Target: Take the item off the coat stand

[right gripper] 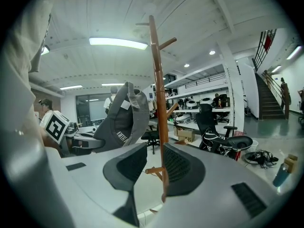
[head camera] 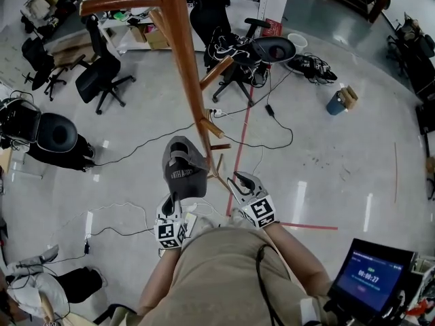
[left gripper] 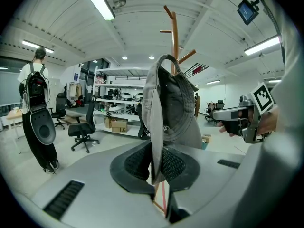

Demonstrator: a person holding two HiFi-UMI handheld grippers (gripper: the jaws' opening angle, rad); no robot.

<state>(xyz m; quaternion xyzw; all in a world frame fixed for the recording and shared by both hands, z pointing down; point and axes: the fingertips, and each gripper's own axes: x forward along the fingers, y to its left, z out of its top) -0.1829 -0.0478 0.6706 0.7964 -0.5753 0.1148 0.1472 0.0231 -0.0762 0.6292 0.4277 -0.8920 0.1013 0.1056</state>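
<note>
Head view, item: the grey cap [head camera: 183, 167] sat just left of the coat stand [head camera: 182, 53], beside its lower pegs [head camera: 216, 146]. Whether it touched the wood could not be told from above.
Head view, tools: the left gripper [head camera: 177, 199] was clenched on the cap's near edge. The right gripper [head camera: 243, 180] was released, just right of the coat stand.
Head view, room: bare floor [head camera: 326, 161] lay open to the right and toward the person. An office chair [head camera: 102, 77] and cables [head camera: 272, 107] were well apart from the work.
Left gripper view, grip: the jaws were closed on a thin fold of the cap [left gripper: 173, 108]. The crown rose above them, with the coat stand [left gripper: 175, 32] behind it.
Left gripper view, procedure: the step in hand was judged to be carrying the cap clear. Keep the clamp firm, since only an edge was pinched. Draw back toward the body, away from the pegs.
Left gripper view, hazard: an upper peg [left gripper: 186, 57] projected beside the crown, and loose fabric could snag on it.
Right gripper view, tool: the jaws stood apart and pressed on nothing. The coat stand [right gripper: 159, 89] and a low peg [right gripper: 154, 171] showed through the gap, farther off.
Right gripper view, item: the cap [right gripper: 124, 120] appeared left of the coat stand with a narrow gap between them, so it was judged off its peg.
Right gripper view, clearance: keep the free gripper from knocking the coat stand. Open room lay to the right.
</note>
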